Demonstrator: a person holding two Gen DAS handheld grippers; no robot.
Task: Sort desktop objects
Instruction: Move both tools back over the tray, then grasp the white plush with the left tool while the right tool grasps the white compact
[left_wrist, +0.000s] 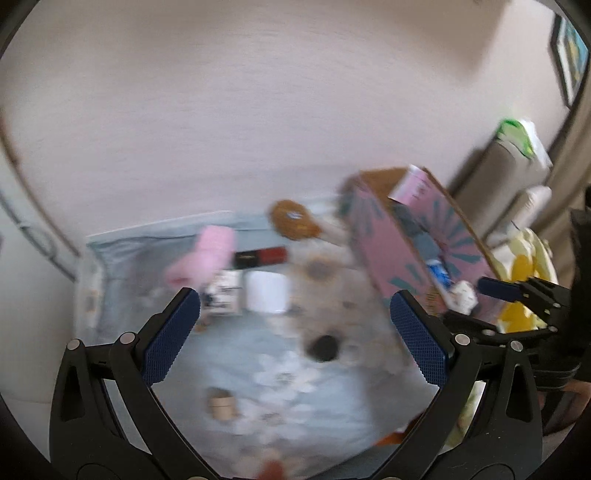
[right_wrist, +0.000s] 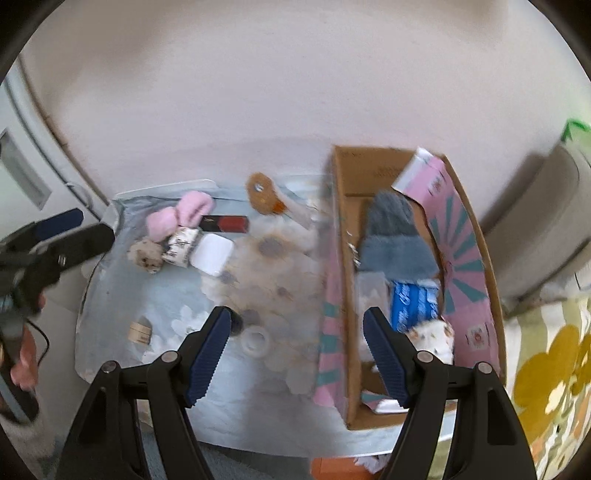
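While both pairs of tongs hang over the table (right_wrist: 122, 295) with nothing between their pads, the unsorted things lie in a cluster at the far left: a pink fuzzy bundle (right_wrist: 184, 214), a dark lipstick box (right_wrist: 225, 224) with its long axis running left-right, a white case (right_wrist: 212, 254) and a printed roll (right_wrist: 181, 245). The left tongs (left_wrist: 295, 314) stand spread wide and point straight at that cluster, so the left hand looks nearer to it — the white case (left_wrist: 266, 291) sits just beyond their tips. The right tongs (right_wrist: 297, 332) stand spread too, straddling the near wall of the cardboard box (right_wrist: 476, 258) on the right. Only the right view looks down into the box, showing a grey knit hat (right_wrist: 395, 236) and a blue packet (right_wrist: 413, 302) already inside — the left view is blurred and sees mostly its pink outer wall. A clear tape roll (right_wrist: 255, 341) lies near the right tongs.
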